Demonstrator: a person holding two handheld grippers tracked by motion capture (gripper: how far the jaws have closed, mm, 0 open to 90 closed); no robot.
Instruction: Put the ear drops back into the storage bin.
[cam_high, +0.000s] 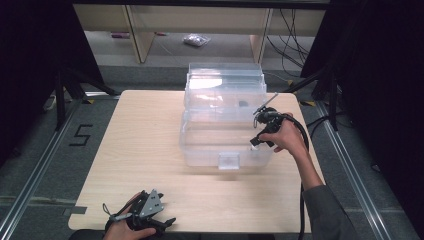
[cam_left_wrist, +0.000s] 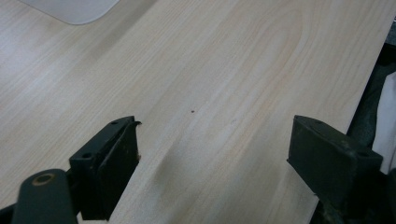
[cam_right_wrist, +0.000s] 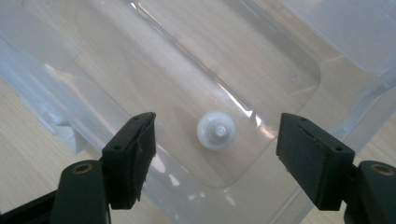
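Right claw (cam_right_wrist: 215, 144) gapes over pale wooden table (cam_high: 145, 150).

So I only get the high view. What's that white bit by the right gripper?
Observer: A small round white part lying on the floor of the clear box, seen in the right gripper view.
Operator: Is the right gripper holding it?
Observer: No, its jaws stand wide open above the part, not touching it.
Operator: And the left gripper?
Observer: Open too, with bare wooden table between its jaws.
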